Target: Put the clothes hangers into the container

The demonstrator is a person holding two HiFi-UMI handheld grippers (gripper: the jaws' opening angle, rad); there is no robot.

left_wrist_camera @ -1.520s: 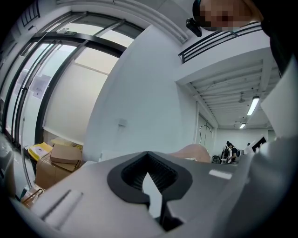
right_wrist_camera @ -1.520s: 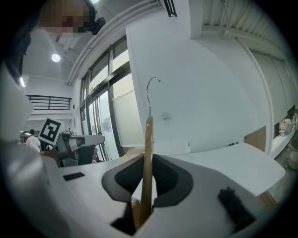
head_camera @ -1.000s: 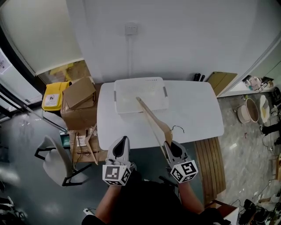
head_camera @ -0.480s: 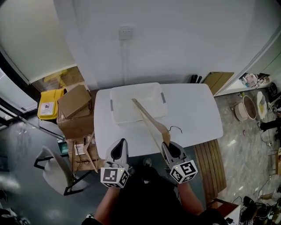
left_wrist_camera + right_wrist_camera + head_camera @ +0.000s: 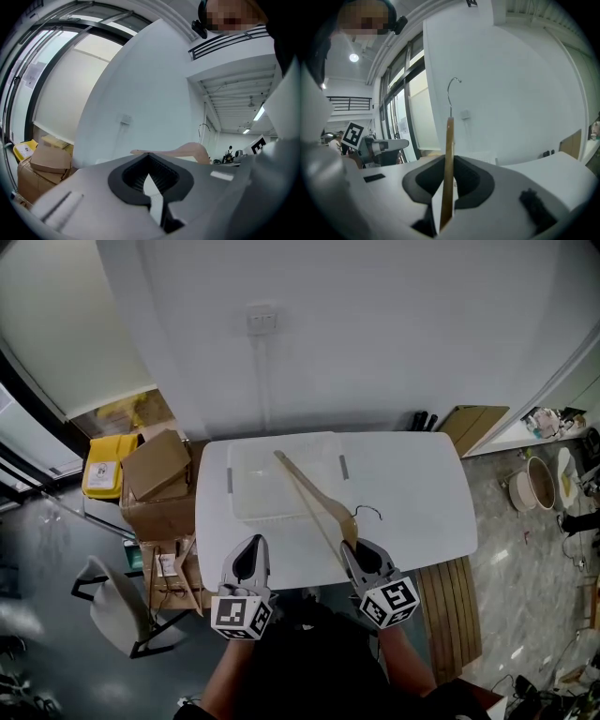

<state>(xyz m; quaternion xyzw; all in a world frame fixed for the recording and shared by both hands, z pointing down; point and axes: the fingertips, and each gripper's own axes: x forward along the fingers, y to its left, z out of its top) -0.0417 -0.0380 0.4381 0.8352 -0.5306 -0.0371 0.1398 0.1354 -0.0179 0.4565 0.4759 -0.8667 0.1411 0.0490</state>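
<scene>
A wooden clothes hanger with a wire hook slants above the white table. Its far arm reaches over the clear plastic container at the table's back left. My right gripper is shut on the hanger's near arm, at the table's front edge. In the right gripper view the hanger stands edge-on between the jaws of my right gripper, hook upward. My left gripper hovers at the front left, shut and empty. The left gripper view shows the hanger beyond that left gripper.
Cardboard boxes and a yellow bin stand left of the table, with a grey chair nearer. A slatted wooden bench sits at the front right. The white wall with a socket rises behind the table.
The head view has shifted, so the table and container sit lower in frame and closer to the grippers. The right gripper keeps hold of the hanger; its far end stays over the container.
</scene>
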